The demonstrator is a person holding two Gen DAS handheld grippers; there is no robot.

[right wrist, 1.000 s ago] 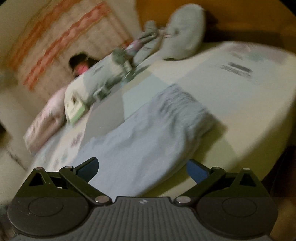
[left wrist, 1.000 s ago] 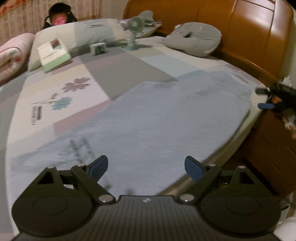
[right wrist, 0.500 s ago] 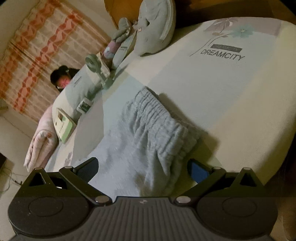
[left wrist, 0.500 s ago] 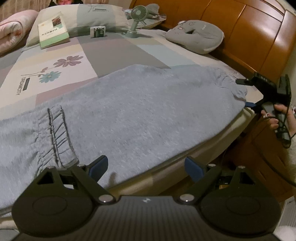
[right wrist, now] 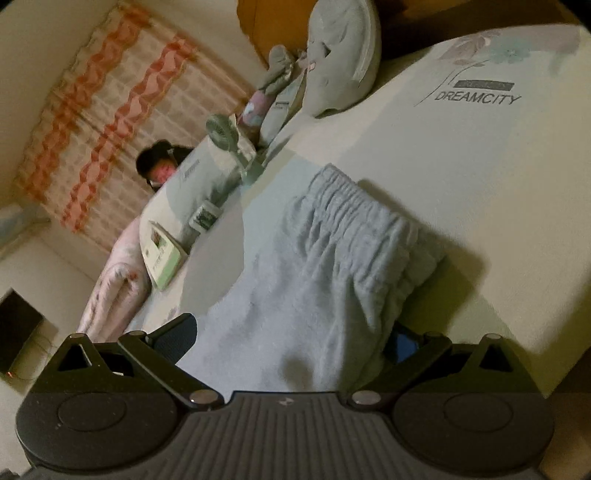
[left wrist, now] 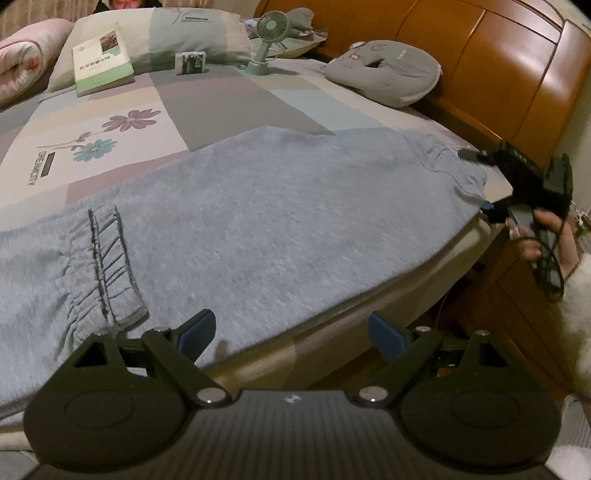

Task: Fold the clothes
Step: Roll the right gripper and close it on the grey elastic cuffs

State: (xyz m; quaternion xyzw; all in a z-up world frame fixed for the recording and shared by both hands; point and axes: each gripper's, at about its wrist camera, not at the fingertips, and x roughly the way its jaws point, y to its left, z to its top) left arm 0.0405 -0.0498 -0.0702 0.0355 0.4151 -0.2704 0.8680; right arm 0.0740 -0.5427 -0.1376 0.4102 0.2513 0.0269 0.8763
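between right tool [right wrist: 295, 339] jaws — trousers' [right wrist: 314, 266] waistband.

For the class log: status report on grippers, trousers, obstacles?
Left gripper open, at cuff end. Right gripper open, straddling waistband. Grey trousers flat on bed, unfolded. Nothing in the way.

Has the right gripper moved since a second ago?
Yes. The right gripper has closed in on the grey trousers' waistband, which now sits between its open fingers, against the bedsheet.

Left wrist view low at the bed's [left wrist: 147, 96] edge, facing across it; right wrist view tilted, close over the trousers [right wrist: 314, 280]; both sharing trousers, fan [left wrist: 271, 33], book [left wrist: 99, 55].
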